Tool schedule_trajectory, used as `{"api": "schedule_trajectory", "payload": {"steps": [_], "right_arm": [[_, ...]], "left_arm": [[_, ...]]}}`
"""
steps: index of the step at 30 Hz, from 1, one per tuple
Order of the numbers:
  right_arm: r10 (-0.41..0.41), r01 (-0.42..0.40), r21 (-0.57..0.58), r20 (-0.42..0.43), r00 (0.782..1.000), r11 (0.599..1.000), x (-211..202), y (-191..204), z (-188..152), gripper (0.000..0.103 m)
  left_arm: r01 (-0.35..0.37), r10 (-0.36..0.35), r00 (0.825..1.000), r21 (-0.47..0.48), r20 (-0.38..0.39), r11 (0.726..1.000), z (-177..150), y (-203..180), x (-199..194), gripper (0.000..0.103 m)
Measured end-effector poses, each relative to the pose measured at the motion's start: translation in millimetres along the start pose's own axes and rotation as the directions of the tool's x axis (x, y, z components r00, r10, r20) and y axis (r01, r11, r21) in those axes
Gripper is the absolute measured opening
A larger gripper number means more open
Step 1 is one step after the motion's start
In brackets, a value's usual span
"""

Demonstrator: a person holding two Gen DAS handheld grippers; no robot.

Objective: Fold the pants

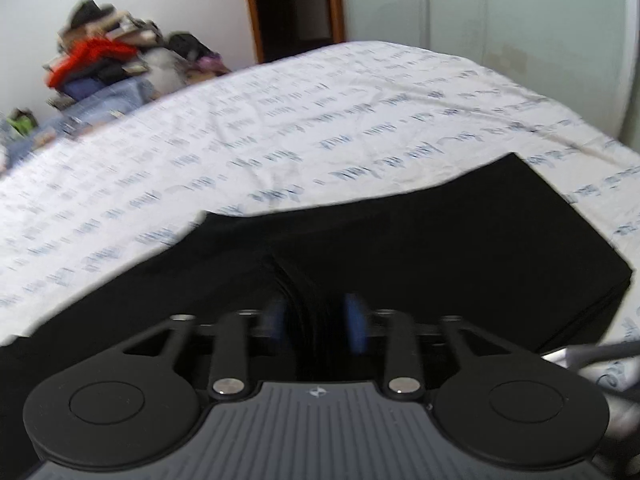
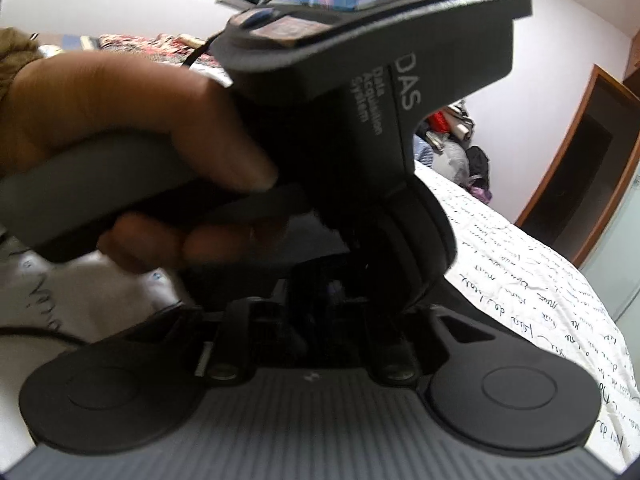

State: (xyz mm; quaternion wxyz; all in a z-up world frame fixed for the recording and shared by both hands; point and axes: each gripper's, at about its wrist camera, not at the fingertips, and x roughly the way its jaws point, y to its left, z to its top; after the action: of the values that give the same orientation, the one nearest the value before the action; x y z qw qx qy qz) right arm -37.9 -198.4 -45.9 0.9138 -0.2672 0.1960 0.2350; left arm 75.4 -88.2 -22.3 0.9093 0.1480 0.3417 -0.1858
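Black pants (image 1: pixel 440 232) lie partly folded on the bed's printed white sheet (image 1: pixel 280 120). In the left wrist view my left gripper (image 1: pixel 316 320) is shut on a bunched fold of the pants between its blue pads (image 1: pixel 356 320). In the right wrist view the other hand-held gripper body (image 2: pixel 360 100), held by a hand (image 2: pixel 100 120), fills the frame directly ahead. My right gripper (image 2: pixel 320 300) sits in dark shadow under it; its fingers are hard to make out and its state is not clear.
A pile of clothes (image 1: pixel 112 68) sits at the far left corner of the bed by the wall. A wooden door frame (image 1: pixel 292 4) stands behind the bed. A cable (image 1: pixel 592 352) runs at the right.
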Motion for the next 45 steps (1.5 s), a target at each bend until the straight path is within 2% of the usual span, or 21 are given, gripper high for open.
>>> {"api": "schedule_trajectory", "payload": {"steps": [2, 3, 5, 7, 9, 10, 13, 16, 18, 19, 22, 24, 28, 31, 32, 34, 37, 40, 45], "right_arm": [[0.026, -0.026, 0.005, 0.005, 1.000, 1.000, -18.8, -11.2, -2.5, 0.023], [0.022, -0.022, 0.013, 0.009, 1.000, 1.000, -27.8, -20.0, -2.7, 0.023], [-0.025, 0.024, 0.056, 0.008, 1.000, 0.998, -45.8, -46.6, -8.9, 0.023], [-0.112, 0.112, 0.123, -0.010, 0.994, 0.986, -53.7, -81.1, -18.9, 0.023], [-0.213, 0.222, 0.171, -0.073, 0.974, 0.960, -49.3, -117.7, -32.3, 0.023], [-0.238, 0.254, 0.193, -0.098, 0.966, 0.948, -44.5, -133.8, -39.3, 0.023], [-0.229, 0.272, 0.300, -0.170, 0.958, 0.914, -23.4, -176.3, -59.3, 0.017], [-0.206, 0.272, 0.320, -0.226, 0.952, 0.907, -4.5, -196.6, -72.1, 0.016], [-0.198, 0.278, 0.313, -0.264, 0.944, 0.908, 12.8, -201.6, -77.7, 0.013], [-0.201, 0.286, 0.311, -0.278, 0.939, 0.906, 25.0, -191.8, -70.2, 0.010], [-0.223, 0.315, 0.334, -0.286, 0.932, 0.888, 36.1, -181.8, -65.0, 0.010], [-0.251, 0.337, 0.346, -0.271, 0.929, 0.875, 34.6, -183.2, -57.4, 0.011], [-0.258, 0.329, 0.388, -0.225, 0.940, 0.861, -9.7, -184.0, -51.3, 0.012], [-0.184, 0.264, 0.387, -0.232, 0.955, 0.883, -28.0, -164.2, -57.6, 0.013], [-0.169, 0.259, 0.359, -0.263, 0.950, 0.896, -29.0, -155.2, -62.4, 0.013], [-0.195, 0.286, 0.273, -0.316, 0.928, 0.919, -26.7, -136.8, -73.0, 0.013], [-0.215, 0.308, 0.319, -0.294, 0.931, 0.896, -37.2, -135.3, -65.4, 0.013], [-0.207, 0.279, 0.330, -0.238, 0.949, 0.902, -41.6, -129.3, -51.5, 0.015], [-0.195, 0.281, 0.297, -0.289, 0.937, 0.913, -26.5, -117.9, -62.2, 0.022]], "left_arm": [[-0.053, 0.053, 0.997, 0.009, 0.050, 0.999, -0.1, 4.7, -11.1, 0.063], [-0.067, 0.066, 0.995, 0.005, 0.069, 0.998, 1.3, 7.4, -15.5, 0.064], [-0.061, 0.062, 0.995, -0.012, 0.084, 0.998, 6.5, 11.9, -19.0, 0.064], [-0.030, 0.033, 0.996, -0.037, 0.078, 0.999, 12.1, 12.5, -16.7, 0.064], [0.007, -0.004, 0.999, -0.055, 0.053, 0.998, 15.4, 6.6, -10.8, 0.064], [0.027, -0.024, 0.999, -0.054, 0.044, 0.998, 15.3, 1.4, -8.6, 0.064], [0.072, -0.072, 0.997, -0.012, 0.011, 0.997, 10.4, -19.1, -2.3, 0.064], [0.081, -0.079, 0.996, 0.059, -0.038, 0.995, -0.1, -38.7, 7.2, 0.064], [0.058, -0.057, 0.998, 0.087, -0.016, 0.994, -6.9, -45.3, 7.1, 0.064], [0.054, -0.053, 0.998, 0.098, -0.014, 0.994, -7.7, -46.5, 5.6, 0.064], [0.060, -0.059, 0.998, 0.087, -0.017, 0.994, -6.1, -42.2, -0.9, 0.064], [0.055, -0.054, 0.998, 0.073, -0.011, 0.996, -4.8, -36.5, -2.5, 0.064], [0.046, -0.044, 0.999, 0.071, -0.023, 0.996, -8.2, -33.1, 0.8, 0.064], [0.030, -0.030, 1.000, 0.095, -0.008, 0.995, -11.4, -36.8, -0.7, 0.064], [0.030, -0.030, 1.000, 0.098, -0.008, 0.995, -11.7, -37.4, -1.9, 0.064], [0.030, -0.029, 1.000, 0.087, -0.008, 0.996, -12.1, -36.3, -6.0, 0.064], [0.030, -0.029, 1.000, 0.077, -0.010, 0.997, -12.5, -34.1, -9.9, 0.064], [0.030, -0.029, 0.999, 0.063, -0.017, 0.998, -14.7, -31.7, -9.1, 0.065], [0.033, -0.032, 0.999, 0.058, -0.020, 0.998, -19.4, -30.7, -11.3, 0.065]]}}
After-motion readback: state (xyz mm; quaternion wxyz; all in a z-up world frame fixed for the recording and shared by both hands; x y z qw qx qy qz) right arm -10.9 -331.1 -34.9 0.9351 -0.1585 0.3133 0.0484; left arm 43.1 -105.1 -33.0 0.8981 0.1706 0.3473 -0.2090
